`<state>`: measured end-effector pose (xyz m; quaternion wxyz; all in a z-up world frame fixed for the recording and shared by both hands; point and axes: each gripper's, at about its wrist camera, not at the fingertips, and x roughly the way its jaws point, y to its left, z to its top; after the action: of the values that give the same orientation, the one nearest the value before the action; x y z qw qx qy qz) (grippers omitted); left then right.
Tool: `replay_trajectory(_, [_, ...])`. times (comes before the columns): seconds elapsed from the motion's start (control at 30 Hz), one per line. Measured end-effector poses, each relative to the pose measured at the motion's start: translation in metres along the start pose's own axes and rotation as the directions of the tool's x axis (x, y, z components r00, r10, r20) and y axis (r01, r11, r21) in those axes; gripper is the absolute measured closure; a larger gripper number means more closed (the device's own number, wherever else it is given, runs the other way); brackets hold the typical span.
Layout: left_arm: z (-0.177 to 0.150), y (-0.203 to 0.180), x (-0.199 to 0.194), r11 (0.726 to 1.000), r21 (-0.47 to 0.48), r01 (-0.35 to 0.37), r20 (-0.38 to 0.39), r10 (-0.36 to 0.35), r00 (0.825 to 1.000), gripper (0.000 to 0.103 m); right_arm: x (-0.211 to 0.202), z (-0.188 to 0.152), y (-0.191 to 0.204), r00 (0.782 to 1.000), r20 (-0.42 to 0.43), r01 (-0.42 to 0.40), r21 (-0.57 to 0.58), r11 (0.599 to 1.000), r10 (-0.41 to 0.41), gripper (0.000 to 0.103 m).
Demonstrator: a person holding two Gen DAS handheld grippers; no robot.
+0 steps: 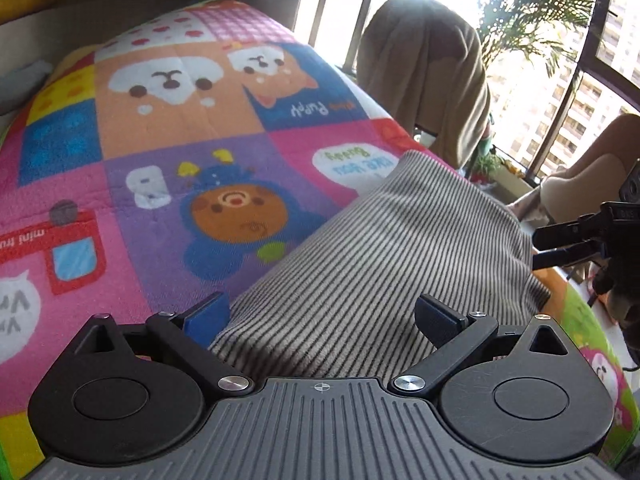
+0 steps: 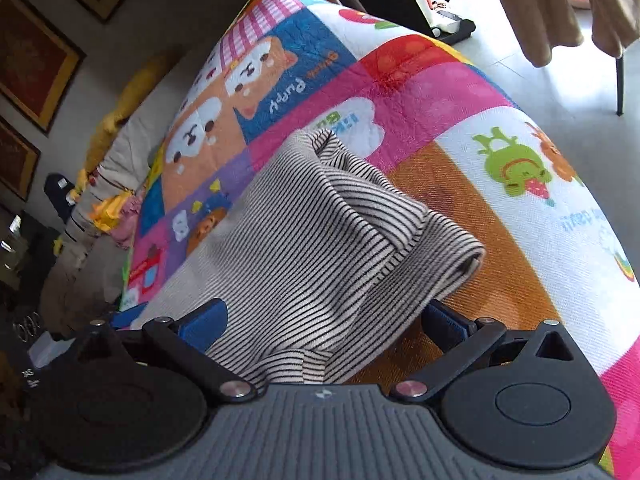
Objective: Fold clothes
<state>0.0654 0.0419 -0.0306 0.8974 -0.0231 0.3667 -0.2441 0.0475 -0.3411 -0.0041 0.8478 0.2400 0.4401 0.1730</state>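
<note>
Low in the left wrist frame: left gripper (image 1: 322,316), jaws spread wide over the near edge of a striped garment (image 1: 384,264), nothing pinched. Low in the right wrist frame: right gripper (image 2: 322,326), jaws likewise wide apart, striped cloth bunched between them but unclamped. Beyond, at centre: garment partly folded on a cartoon-print mat (image 2: 440,92). Farther, upper right: tan cloth (image 1: 432,80) draped before windows.

Upside down from where I hold my fingers, the cartoon blanket (image 2: 420,92) reads "Puppy" beside its printed dog and "mini".
</note>
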Motion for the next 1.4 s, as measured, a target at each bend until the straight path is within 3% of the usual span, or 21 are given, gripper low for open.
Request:
replay_trajectory(0.33, [-0.035,0.001,-0.028,0.985,-0.097,0.144,0.082,-0.137,0.987,0.002,0.108,0.052,0.072,0.998,-0.006,0.055,-0.256,0.965,-0.059,0.000])
replay_trajectory(0.47, [-0.043,-0.011,-0.032,0.973,-0.099,0.209,0.065,-0.203,0.977,0.001,0.153,0.073,0.096,0.999,-0.034,0.012,-0.325,0.946,-0.024,0.000])
replay_trajectory(0.57, [-0.045,-0.021,-0.037,0.972,-0.060,0.227,0.056,-0.224,0.973,0.001,0.164,0.078,0.109,0.998,-0.034,0.040,-0.384,0.922,-0.057,0.000])
replay_trajectory(0.67, [-0.043,-0.017,-0.056,0.970,-0.049,0.240,0.082,-0.236,0.968,0.000,0.132,0.066,0.111,0.995,0.048,0.099,-0.450,0.888,-0.087,0.000])
replay_trajectory(0.77, [-0.044,-0.010,-0.074,0.988,-0.037,0.148,0.121,-0.143,0.982,0.000,0.087,0.036,0.112,0.989,0.126,0.133,-0.524,0.841,-0.077,0.000])
replay_trajectory(0.87, [-0.048,-0.013,-0.071,1.000,0.029,0.008,0.092,-0.010,0.996,0.000,0.045,0.001,0.114,0.983,0.177,0.147,-0.587,0.796,-0.051,0.000])
replay_trajectory(0.97, [-0.052,-0.022,-0.061,0.994,0.103,-0.043,0.049,0.038,0.998,0.000,0.002,-0.033,0.117,0.974,0.225,0.165,-0.645,0.746,-0.021,0.000])
replay_trajectory(1.07, [-0.057,-0.034,-0.055,0.983,0.169,-0.068,0.024,0.065,0.998,0.000,-0.007,-0.063,0.121,0.991,0.132,0.059,-0.634,0.771,0.032,0.000])
replay_trajectory(1.13, [-0.063,-0.039,-0.051,0.966,0.192,-0.174,0.022,0.173,0.985,0.000,0.000,-0.086,0.124,0.994,0.110,0.077,-0.650,0.756,-0.007,0.000])
replay_trajectory(1.2, [-0.065,-0.034,-0.047,0.946,0.176,-0.272,0.014,0.274,0.962,0.000,0.010,-0.109,0.125,0.986,0.133,0.164,-0.681,0.713,-0.100,0.000])
replay_trajectory(1.3, [-0.068,-0.016,-0.053,0.946,0.070,-0.317,0.004,0.317,0.948,0.000,0.016,-0.135,0.119,0.962,0.185,0.272,-0.706,0.654,-0.199,0.000])
replay_trajectory(1.4, [-0.074,-0.002,-0.057,0.950,-0.029,-0.311,0.018,0.312,0.950,0.000,0.011,-0.139,0.106,0.962,0.197,0.272,-0.643,0.716,-0.189,0.000])
